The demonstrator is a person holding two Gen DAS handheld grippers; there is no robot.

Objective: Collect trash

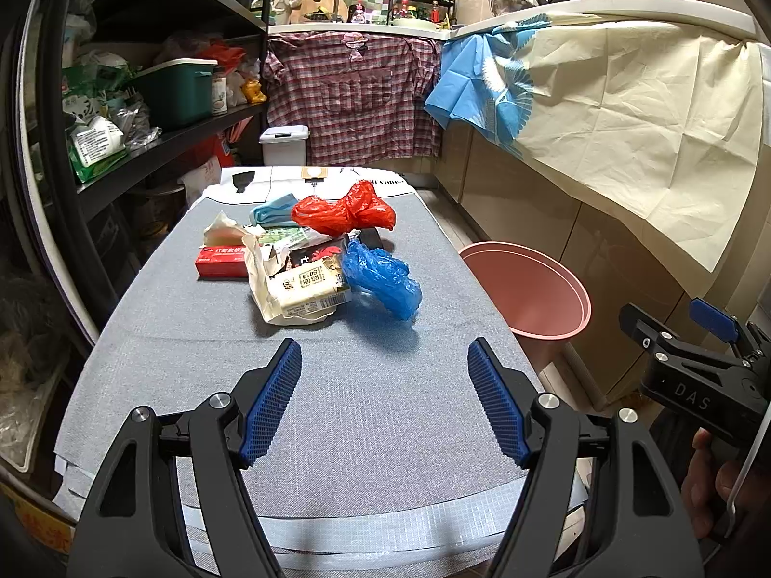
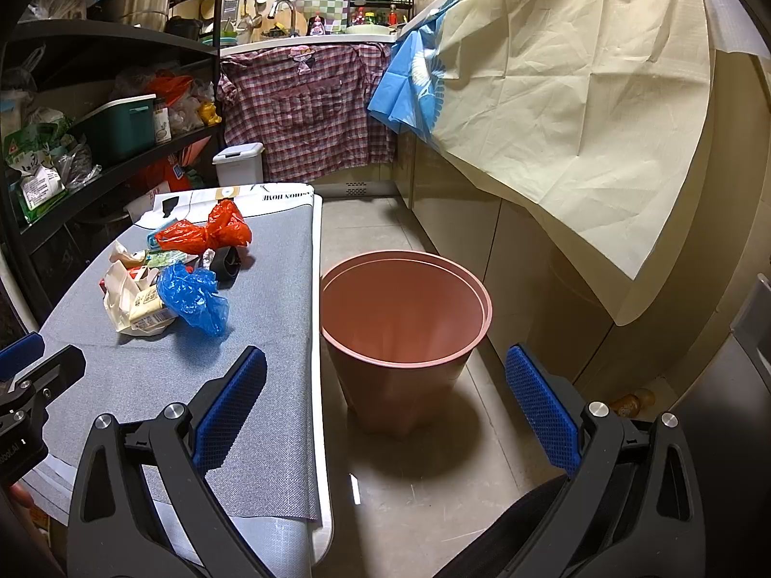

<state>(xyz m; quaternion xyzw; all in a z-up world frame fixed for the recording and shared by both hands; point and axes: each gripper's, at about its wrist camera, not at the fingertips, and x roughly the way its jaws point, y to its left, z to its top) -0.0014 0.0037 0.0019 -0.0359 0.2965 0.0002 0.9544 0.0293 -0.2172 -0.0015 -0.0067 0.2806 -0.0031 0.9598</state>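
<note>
A heap of trash lies mid-table: a blue plastic bag (image 1: pixel 383 278) (image 2: pixel 192 297), a red plastic bag (image 1: pixel 344 209) (image 2: pixel 207 232), a cream drink carton (image 1: pixel 308 289) on a white paper bag, and a red box (image 1: pixel 220 262). A pink bin (image 1: pixel 530 289) (image 2: pixel 402 322) stands on the floor right of the table, empty inside. My left gripper (image 1: pixel 384 371) is open and empty over the near table, short of the heap. My right gripper (image 2: pixel 385 385) is open and empty, hovering in front of the bin; it also shows in the left wrist view (image 1: pixel 684 337).
The table (image 1: pixel 337 409) has a grey mat. Black shelves (image 1: pixel 159 144) packed with goods stand on the left. A counter draped in cream cloth (image 1: pixel 626 111) runs along the right. A small white bin (image 1: pixel 284 144) and a plaid shirt (image 1: pixel 352 96) are behind the table.
</note>
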